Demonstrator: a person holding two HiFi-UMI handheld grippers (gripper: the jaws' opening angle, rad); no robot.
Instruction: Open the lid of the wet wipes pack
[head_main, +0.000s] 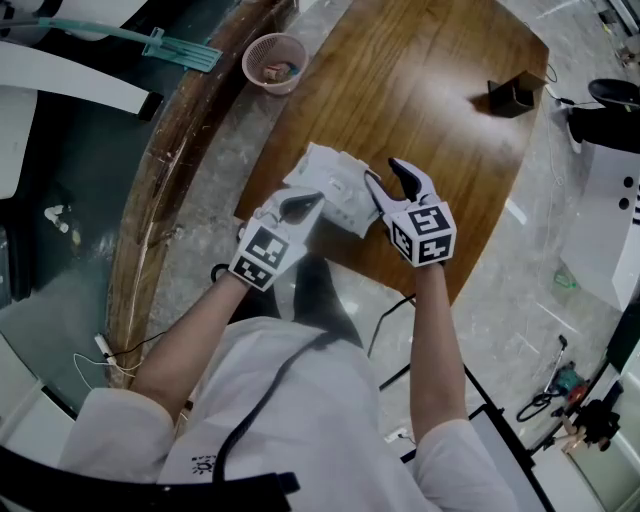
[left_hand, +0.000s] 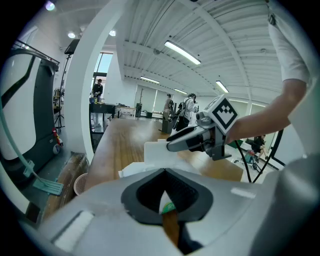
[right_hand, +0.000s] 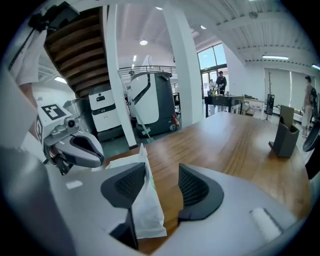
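Observation:
The white wet wipes pack (head_main: 335, 185) lies near the front edge of the wooden table (head_main: 440, 120). My left gripper (head_main: 305, 207) holds its near left end: in the left gripper view the jaws (left_hand: 167, 187) are pinched on a thin white and green edge, with the rest of the pack (left_hand: 160, 152) beyond. My right gripper (head_main: 390, 178) sits at the pack's right side. In the right gripper view it (right_hand: 162, 182) stands open; the pack's sealed edge (right_hand: 147, 210) rises between the jaws, against the left pad, with a wide gap to the right pad. The lid is hidden.
A pink basket (head_main: 275, 62) stands on the bench at the table's far left, and a black holder (head_main: 510, 97) at its far right. A teal tool (head_main: 165, 45) lies on the floor to the left. A white machine (head_main: 610, 230) stands on the right.

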